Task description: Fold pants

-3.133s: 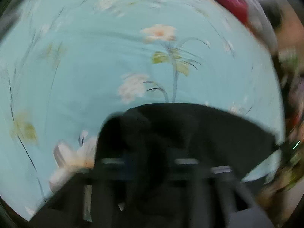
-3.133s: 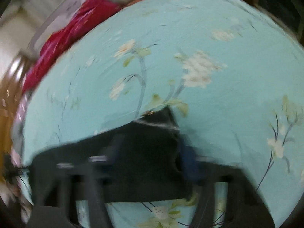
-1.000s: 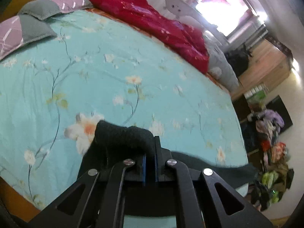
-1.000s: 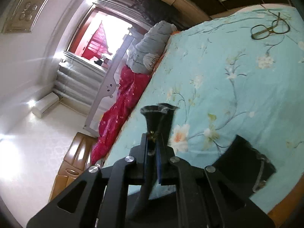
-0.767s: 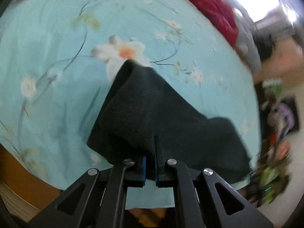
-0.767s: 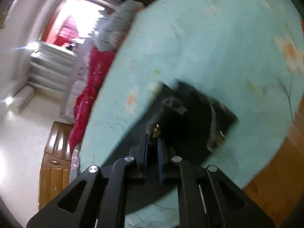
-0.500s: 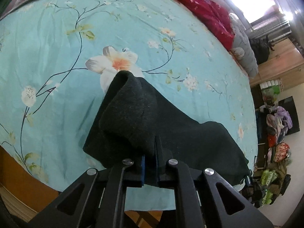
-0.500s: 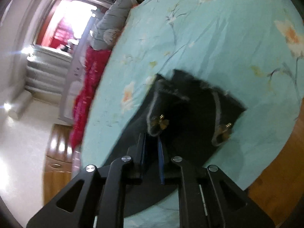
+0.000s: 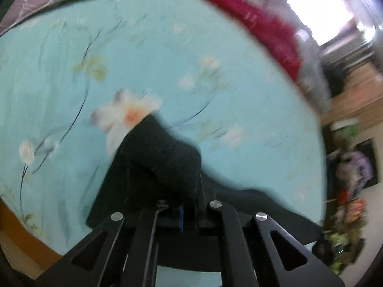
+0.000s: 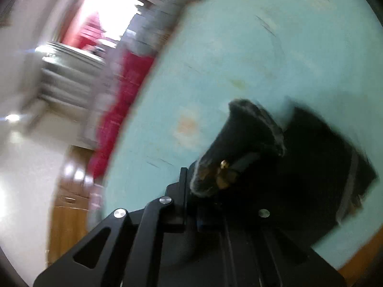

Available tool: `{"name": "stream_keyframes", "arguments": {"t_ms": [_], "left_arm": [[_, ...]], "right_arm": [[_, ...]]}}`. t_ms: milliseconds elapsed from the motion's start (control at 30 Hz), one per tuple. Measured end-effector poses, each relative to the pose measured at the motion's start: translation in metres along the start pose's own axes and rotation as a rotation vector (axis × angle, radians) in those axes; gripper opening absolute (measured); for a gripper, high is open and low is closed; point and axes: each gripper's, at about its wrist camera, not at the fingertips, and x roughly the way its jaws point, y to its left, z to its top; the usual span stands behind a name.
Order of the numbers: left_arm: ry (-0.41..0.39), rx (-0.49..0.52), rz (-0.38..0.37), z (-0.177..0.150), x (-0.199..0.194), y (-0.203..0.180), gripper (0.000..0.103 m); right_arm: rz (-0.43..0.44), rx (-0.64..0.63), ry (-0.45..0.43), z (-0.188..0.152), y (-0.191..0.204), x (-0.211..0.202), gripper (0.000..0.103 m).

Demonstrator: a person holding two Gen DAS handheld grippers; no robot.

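Dark pants [image 9: 158, 157] lie partly bunched on a light blue floral bed sheet [image 9: 143, 47]. My left gripper [image 9: 189, 215] is low over the near side of the bed, its jaws closing with a raised fold of the dark fabric pinched between them. In the right wrist view the pants [image 10: 311, 167] show a grey-edged waistband with a gold button [image 10: 223, 165]. My right gripper [image 10: 191, 205] has its jaws closing on that waistband part. Both views are motion-blurred.
A red blanket [image 9: 251, 24] runs along the far side of the bed, also seen as the red blanket [image 10: 124, 83]. A grey and mauve pillow [image 9: 36, 0] lies at the top left. The wooden bed edge [image 9: 21, 234] is near. Piled clutter [image 9: 352, 167] stands on the right.
Both grippers have sunk toward the bed with the pants still between their jaws. Both views have gone blurred, and the waistband now sits to the right of the right fingers.
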Motion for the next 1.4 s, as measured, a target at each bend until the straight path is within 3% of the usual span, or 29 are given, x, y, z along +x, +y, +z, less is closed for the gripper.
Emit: {"name": "stream_keyframes", "arguments": {"t_ms": [67,167,267,333,400,500,600,667,733,767,800,867,933,1000,1033,1067,1133,1267,1333,1400], "left_arm": [[-0.063,0.034,-0.056,0.002,-0.031,-0.012,0.004],[-0.083,0.1,-0.074,-0.014,-0.05,-0.008,0.005],[0.024,0.097,-0.008,-0.042,-0.022,0.025,0.006],[0.137,0.03,0.067,-0.063,0.013,0.058,0.005],[0.193,-0.021,0.06,-0.075,0.031,0.077,0.005],[0.17,0.001,0.058,-0.076,0.027,0.072,0.005],[0.142,0.057,0.069,-0.071,0.02,0.061,0.008],[0.164,0.041,0.073,-0.07,0.026,0.064,0.008],[0.196,0.03,0.055,-0.073,0.026,0.068,0.008],[0.207,0.046,0.047,-0.075,0.022,0.069,0.013],[0.212,0.073,0.054,-0.075,0.017,0.07,0.026],[0.206,0.143,0.067,-0.074,-0.001,0.077,0.039],[0.194,0.182,0.023,-0.065,-0.025,0.081,0.039],[0.159,0.21,0.006,-0.056,-0.043,0.079,0.041],[0.117,0.227,0.013,-0.046,-0.05,0.076,0.049],[0.088,0.23,0.025,-0.038,-0.052,0.075,0.067],[0.059,0.207,0.039,-0.017,-0.041,0.07,0.074],[0.164,0.166,0.027,0.009,0.003,0.061,0.074],[0.2,0.16,0.049,0.015,0.02,0.058,0.073],[0.232,0.158,0.055,0.017,0.035,0.054,0.061]], "right_arm": [[0.106,-0.04,-0.059,0.014,0.026,-0.026,0.006],[0.148,-0.089,-0.109,0.016,0.036,-0.064,0.006],[0.058,-0.037,-0.063,-0.005,-0.006,-0.069,0.006],[-0.02,0.057,-0.009,-0.027,-0.048,-0.06,0.006],[-0.078,0.128,0.024,-0.045,-0.08,-0.052,0.006],[-0.074,0.187,0.02,-0.054,-0.096,-0.052,0.006],[-0.059,0.134,-0.008,-0.048,-0.082,-0.061,0.006],[-0.119,0.088,0.013,-0.046,-0.078,-0.055,0.007],[-0.233,0.049,0.07,-0.048,-0.077,-0.041,0.008],[-0.25,0.048,0.083,-0.048,-0.076,-0.041,0.008],[-0.26,0.048,0.082,-0.048,-0.074,-0.045,0.01],[-0.342,0.032,0.068,-0.042,-0.067,-0.061,0.018],[-0.439,-0.019,0.016,-0.031,-0.054,-0.085,0.026],[-0.471,-0.104,-0.015,-0.024,-0.032,-0.098,0.032],[-0.47,-0.161,-0.016,-0.022,-0.016,-0.099,0.036],[-0.457,-0.223,-0.005,-0.023,0.002,-0.095,0.04],[-0.371,-0.347,0.089,-0.032,0.042,-0.061,0.061],[-0.131,-0.501,0.399,-0.078,0.102,0.035,0.062],[-0.084,-0.582,0.528,-0.109,0.127,0.087,0.062],[-0.1,-0.693,0.627,-0.139,0.146,0.129,0.062]]}}
